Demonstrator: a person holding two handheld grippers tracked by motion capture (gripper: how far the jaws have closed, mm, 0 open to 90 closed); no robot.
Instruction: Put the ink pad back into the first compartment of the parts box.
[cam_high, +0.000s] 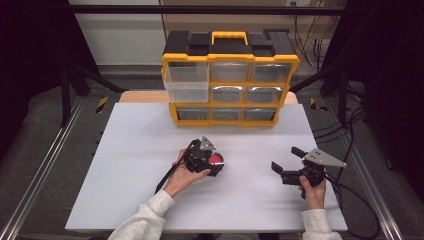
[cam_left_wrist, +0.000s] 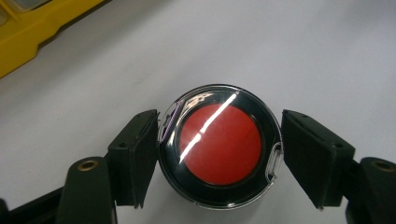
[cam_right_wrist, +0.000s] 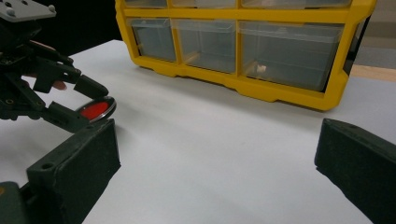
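Now, from the high view, the left gripper (cam_high: 214, 162) is sitting low over the white table (cam_high: 135, 165), with a small round red-centred case (cam_high: 216, 160) lying between its fingers in the middle of the table. The right gripper (cam_high: 286, 163) is hovering well apart to the right, fingers spread wide and holding nothing. Behind them the yellow drawer organizer (cam_high: 230, 80) is standing with its top-left drawer (cam_high: 187, 84) pulled out.

Over to the left gripper view: the case (cam_left_wrist: 220, 145) is lying flat, a red disc under a clear glossy lid with a dark ring around it. The left finger (cam_left_wrist: 135, 156) is looking as if it is touching the rim, while the other one is standing just off the opposite edge, so the grip is not closing yet. It is looking light, stiff and slippery, possibly brittle plastic; my call is a gentle squeeze straight across the widest part of the rim, clear of the small tabs on the edge.

From the right gripper view, the right gripper's own fingers (cam_right_wrist: 74, 172) are gaping wide over bare table, and the left gripper (cam_right_wrist: 90, 98) is straddling the case (cam_right_wrist: 95, 109) off to the side.
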